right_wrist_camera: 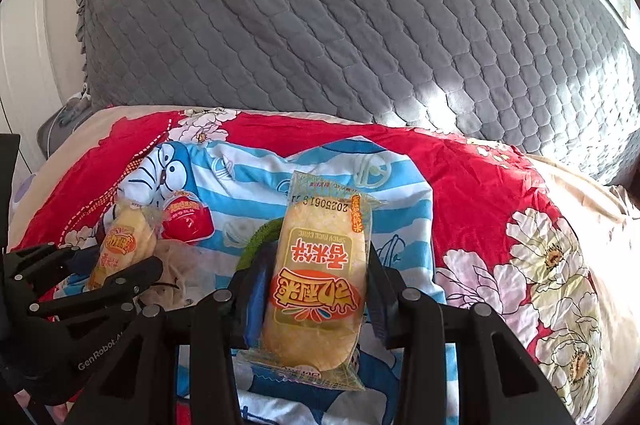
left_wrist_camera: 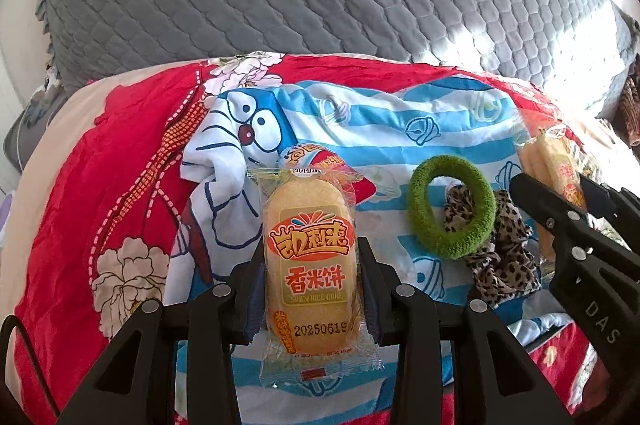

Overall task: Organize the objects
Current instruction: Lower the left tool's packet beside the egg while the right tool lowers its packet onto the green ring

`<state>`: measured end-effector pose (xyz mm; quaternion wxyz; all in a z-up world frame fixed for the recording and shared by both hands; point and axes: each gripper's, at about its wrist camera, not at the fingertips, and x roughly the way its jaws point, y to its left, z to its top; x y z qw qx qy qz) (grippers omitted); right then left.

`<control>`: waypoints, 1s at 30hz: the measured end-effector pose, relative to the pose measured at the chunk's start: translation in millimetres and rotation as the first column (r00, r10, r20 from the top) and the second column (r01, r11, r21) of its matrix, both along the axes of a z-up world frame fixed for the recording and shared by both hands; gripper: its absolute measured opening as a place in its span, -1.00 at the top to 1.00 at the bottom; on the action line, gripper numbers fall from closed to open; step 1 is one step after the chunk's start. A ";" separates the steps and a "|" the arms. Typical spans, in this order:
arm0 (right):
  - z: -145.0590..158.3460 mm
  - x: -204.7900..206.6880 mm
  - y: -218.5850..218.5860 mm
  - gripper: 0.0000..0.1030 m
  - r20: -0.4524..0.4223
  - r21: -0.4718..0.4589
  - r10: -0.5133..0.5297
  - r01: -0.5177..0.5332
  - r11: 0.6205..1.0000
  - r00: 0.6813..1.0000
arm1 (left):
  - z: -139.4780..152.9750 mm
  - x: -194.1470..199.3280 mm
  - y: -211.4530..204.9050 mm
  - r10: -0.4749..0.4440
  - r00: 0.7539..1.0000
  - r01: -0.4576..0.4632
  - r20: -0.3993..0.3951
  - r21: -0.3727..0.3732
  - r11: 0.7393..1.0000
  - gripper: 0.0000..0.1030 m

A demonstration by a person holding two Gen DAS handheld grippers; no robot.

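Note:
My left gripper [left_wrist_camera: 310, 257] is shut on a yellow rice cake packet [left_wrist_camera: 310, 245] and holds it above a blue striped cartoon cloth [left_wrist_camera: 380, 121]. My right gripper [right_wrist_camera: 318, 265] is shut on a second rice cake packet [right_wrist_camera: 320, 273], printed side upside down; it also shows at the right in the left wrist view [left_wrist_camera: 554, 165]. A green hair ring [left_wrist_camera: 450, 207] lies on the cloth over a leopard scrunchie [left_wrist_camera: 504, 257]. A red snack packet [right_wrist_camera: 186, 221] lies behind the left gripper's packet [right_wrist_camera: 124, 241].
The cloth lies on a red floral quilt [right_wrist_camera: 480, 193]. A grey quilted cover [right_wrist_camera: 340, 25] rises behind it. The green ring [right_wrist_camera: 260, 239] peeks out left of the right gripper's packet.

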<state>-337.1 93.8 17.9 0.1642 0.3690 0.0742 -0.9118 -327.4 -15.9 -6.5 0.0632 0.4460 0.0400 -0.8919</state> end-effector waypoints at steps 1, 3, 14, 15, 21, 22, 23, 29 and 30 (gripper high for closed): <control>-1.3 -1.1 -0.7 0.18 0.004 0.000 0.003 -0.003 1.000 1.000 | -1.0 -1.1 -0.5 0.000 1.000 0.000 0.001 -0.001 1.000 0.21; -4.0 -3.4 -2.1 0.18 0.007 0.002 -0.001 0.001 1.000 1.000 | -2.8 -3.5 -2.2 0.002 1.000 -0.002 0.003 0.001 1.000 0.21; -14.6 -13.7 -9.5 0.18 0.018 0.005 -0.004 0.004 1.000 1.000 | -9.6 -13.5 -7.9 0.008 1.000 -0.008 -0.005 -0.009 1.000 0.21; -16.0 -15.0 -10.8 0.18 0.022 0.007 -0.002 0.002 1.000 1.000 | -10.3 -14.4 -8.8 0.011 1.000 -0.011 -0.007 -0.008 1.000 0.21; -24.1 -18.5 -15.7 0.18 0.035 0.015 -0.001 0.001 1.000 0.999 | -11.9 -17.8 -11.3 0.012 1.000 -0.012 -0.005 -0.010 1.000 0.21; -25.1 -18.6 -15.8 0.18 0.036 0.014 -0.004 0.003 1.000 0.999 | -12.0 -18.3 -10.9 0.011 1.000 -0.011 -0.003 -0.011 1.000 0.21; -26.0 -19.1 -16.3 0.18 0.037 0.015 -0.002 0.001 1.000 0.999 | -12.0 -18.6 -10.8 0.011 1.000 -0.011 -0.004 -0.012 1.000 0.21; -30.4 -21.4 -17.1 0.18 0.045 0.020 -0.001 0.000 1.000 0.999 | -11.0 -19.8 -9.3 0.009 1.000 -0.009 -0.003 -0.017 1.000 0.21; -31.2 -21.9 -16.7 0.18 0.044 0.022 -0.003 0.002 1.000 0.999 | -11.0 -19.8 -9.5 0.007 1.000 -0.007 -0.001 -0.014 1.000 0.21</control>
